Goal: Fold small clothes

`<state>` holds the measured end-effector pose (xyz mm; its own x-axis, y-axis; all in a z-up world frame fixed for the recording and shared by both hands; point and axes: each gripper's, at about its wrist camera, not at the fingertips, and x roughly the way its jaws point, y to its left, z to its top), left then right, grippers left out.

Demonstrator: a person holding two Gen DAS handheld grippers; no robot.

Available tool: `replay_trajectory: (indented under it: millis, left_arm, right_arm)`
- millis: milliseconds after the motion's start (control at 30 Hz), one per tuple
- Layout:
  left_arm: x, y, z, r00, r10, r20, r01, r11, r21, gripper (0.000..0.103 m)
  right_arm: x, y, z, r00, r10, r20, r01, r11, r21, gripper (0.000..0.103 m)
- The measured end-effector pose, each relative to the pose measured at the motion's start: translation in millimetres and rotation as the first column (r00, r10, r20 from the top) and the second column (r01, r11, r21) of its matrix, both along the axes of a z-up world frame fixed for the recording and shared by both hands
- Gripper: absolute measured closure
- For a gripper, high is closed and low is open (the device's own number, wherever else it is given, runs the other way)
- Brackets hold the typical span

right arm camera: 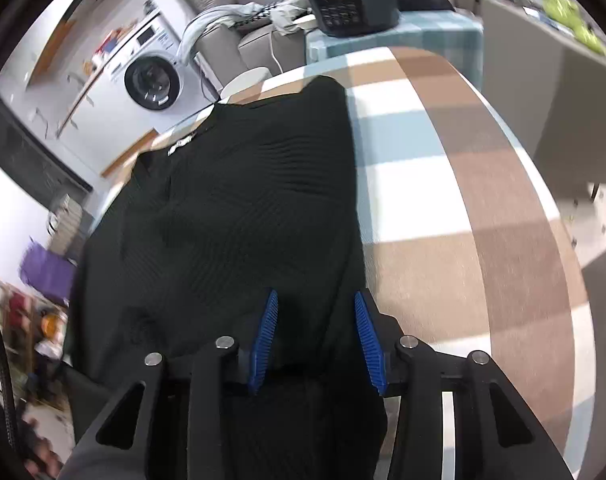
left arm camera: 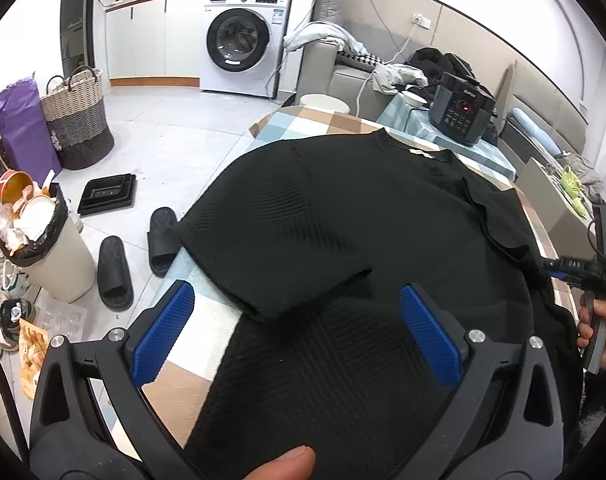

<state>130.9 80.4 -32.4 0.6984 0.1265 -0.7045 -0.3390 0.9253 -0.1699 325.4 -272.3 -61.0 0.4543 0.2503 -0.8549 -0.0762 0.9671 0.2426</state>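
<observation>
Black knit top (left arm camera: 343,216) is spread on checked tablecloth (left arm camera: 303,120), collar at the far end, long axis running away from both grippers. Left gripper (left arm camera: 299,328) is held wide open over the near hem, 1 sleeve folded inward just ahead. Right gripper (right arm camera: 315,340) is partly open, straddling the right edge; nothing is seen pinched.

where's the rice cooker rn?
Left wrist view, upper right: the black cooker sits on a teal-checked side table, beyond the black shirt's collar and before the sofa.
</observation>
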Motion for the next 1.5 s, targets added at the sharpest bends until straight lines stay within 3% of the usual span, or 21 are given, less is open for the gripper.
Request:
replay_trajectory:
  millis: [67, 233, 300, 433, 600, 767, 833, 967, 1067, 1200, 1300, 1500]
  left_arm:
    - [0, 6, -1, 1.000, 0.019, -0.004, -0.019, 1.000, -0.005, 0.001]
    - [-4, 20, -3, 0.998, 0.061, -0.010, -0.061, 0.998, -0.013, 0.001]
    - [-6, 26, -5, 0.997, 0.073, -0.012, -0.073, 0.997, -0.014, 0.001]
    - [-7, 36, -9, 0.995, 0.094, -0.024, -0.095, 0.995, -0.021, 0.001]
    - [-13, 43, -12, 0.994, 0.106, -0.023, -0.106, 0.994, -0.022, 0.001]
    - [-11, 47, -20, 0.993, 0.109, -0.039, -0.111, 0.993, -0.030, 0.001]
    - [-9, 50, -22, 0.992, 0.117, -0.048, -0.119, 0.992, -0.039, 0.001]
    - [-12, 61, -26, 0.990, 0.132, -0.052, -0.135, 0.988, -0.073, 0.001]
    - [-16, 70, -28, 0.988, 0.144, -0.052, -0.148, 0.984, -0.097, 0.001]
    - [-22, 82, -31, 0.989, 0.137, -0.052, -0.144, 0.972, -0.185, 0.005]
    - [-22, 88, -36, 0.992, 0.117, -0.055, -0.128, 0.955, -0.266, 0.019]
    - [-20, 98, -48, 0.995, 0.102, -0.016, -0.099, 0.889, -0.448, 0.022]
  right_arm:
    - [-8, 3, 2, 1.000, 0.002, 0.023, -0.001, 1.000, -0.029, 0.096]
    - [-18, -31, 18, 0.983, -0.151, 0.109, 0.155, 0.988, -0.024, 0.097]
    - [-20, -46, 18, 0.977, -0.194, 0.088, 0.196, 0.981, -0.009, 0.097]
    - [-22, -45, 8, 0.985, -0.174, 0.015, 0.175, 0.983, -0.059, 0.095]
    - [-38, -38, 31, 0.983, -0.161, 0.090, 0.166, 0.985, -0.045, 0.069]
    - [-50, -2, 47, 0.987, -0.045, 0.157, 0.045, 0.999, 0.004, 0.068]
    - [-52, 16, 41, 0.990, 0.028, 0.137, -0.033, 0.999, 0.031, 0.067]
    - [-58, 34, 23, 0.996, 0.068, 0.064, -0.069, 0.997, 0.022, 0.067]
    - [-72, 35, 25, 0.996, 0.047, 0.079, -0.051, 0.998, 0.043, 0.067]
    - [-92, 26, 38, 0.996, -0.004, 0.093, -0.004, 0.996, 0.087, 0.067]
    - [-115, 21, 50, 0.992, -0.021, 0.122, 0.006, 0.993, 0.121, 0.067]
    - [-158, 14, 61, 0.985, -0.072, 0.154, 0.041, 0.980, 0.197, 0.062]
